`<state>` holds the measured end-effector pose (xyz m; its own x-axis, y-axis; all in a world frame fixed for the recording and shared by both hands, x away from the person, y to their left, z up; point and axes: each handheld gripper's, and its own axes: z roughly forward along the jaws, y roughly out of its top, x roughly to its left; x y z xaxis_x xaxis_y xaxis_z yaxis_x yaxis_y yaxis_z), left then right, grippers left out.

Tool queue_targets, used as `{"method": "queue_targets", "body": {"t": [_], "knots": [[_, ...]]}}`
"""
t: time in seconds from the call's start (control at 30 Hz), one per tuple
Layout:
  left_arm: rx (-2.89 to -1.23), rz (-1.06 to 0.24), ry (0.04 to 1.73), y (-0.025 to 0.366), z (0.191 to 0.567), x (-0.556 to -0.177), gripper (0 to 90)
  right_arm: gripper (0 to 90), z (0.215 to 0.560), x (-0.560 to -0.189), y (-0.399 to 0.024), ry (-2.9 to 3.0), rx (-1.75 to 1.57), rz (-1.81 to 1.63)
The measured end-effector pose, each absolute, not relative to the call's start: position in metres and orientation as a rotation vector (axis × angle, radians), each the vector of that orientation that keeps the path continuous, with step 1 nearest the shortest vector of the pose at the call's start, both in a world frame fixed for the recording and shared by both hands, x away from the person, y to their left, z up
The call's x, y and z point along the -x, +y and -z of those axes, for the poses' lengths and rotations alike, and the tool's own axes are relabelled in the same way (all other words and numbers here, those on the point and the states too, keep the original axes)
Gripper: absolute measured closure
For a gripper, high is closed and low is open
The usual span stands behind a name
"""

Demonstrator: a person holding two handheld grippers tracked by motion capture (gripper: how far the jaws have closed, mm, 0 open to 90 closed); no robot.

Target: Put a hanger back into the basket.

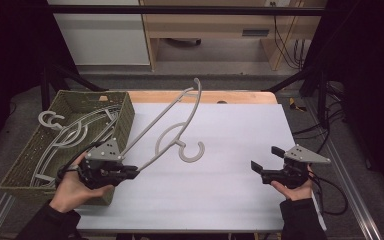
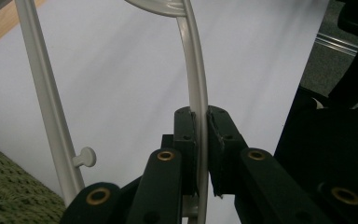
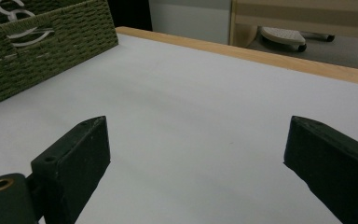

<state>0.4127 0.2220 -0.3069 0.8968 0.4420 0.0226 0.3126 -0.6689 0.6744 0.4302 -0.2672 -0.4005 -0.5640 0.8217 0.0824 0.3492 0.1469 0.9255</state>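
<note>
Desk (image 1: 220, 200) carries a pale grey sheet over a wooden top, with the wood edge visible along the far side. Woven green basket (image 1: 125, 117) sits at the desk's left end; it holds several more grey hangers (image 1: 72, 135), stacked flat, hooks toward the far left corner. One grey plastic hanger (image 1: 167, 125) is out of the basket and raised off the desk, tilted, its far corner up over the wooden edge and its hook (image 1: 192, 151) hanging over the middle of the sheet. Left gripper (image 1: 132, 171) is just beside the basket's near right corner, jaws closed tight on the hanger's curved arm near its lower end; in the left gripper view the pads (image 2: 186, 135) pinch the thin rail from both sides, with the straight bar and a small peg (image 2: 86, 157) to the left. Right gripper (image 1: 266, 158) is well apart at the right side of the desk, jaws spread wide, nothing between them, pointing toward the basket.
</note>
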Motion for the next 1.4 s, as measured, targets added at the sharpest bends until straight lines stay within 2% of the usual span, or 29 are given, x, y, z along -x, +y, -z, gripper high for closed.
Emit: {"method": "queue_targets", "body": {"t": [0.3,1.07,1.4], "knots": [[-2.313,-0.242,0.571,0.266,0.295,-0.431,82.8,7.1,0.400,-0.430,-0.266,1.990,-1.114,-1.398],[-2.257,-0.195,0.753,0.378,0.316,-0.455,82.5,6.1,0.400,-0.430,-0.266,1.994,-1.112,-1.390],[-2.253,-0.180,0.828,0.413,0.330,-0.455,82.5,6.1,0.401,-0.430,-0.265,1.995,-1.115,-1.382]]}}
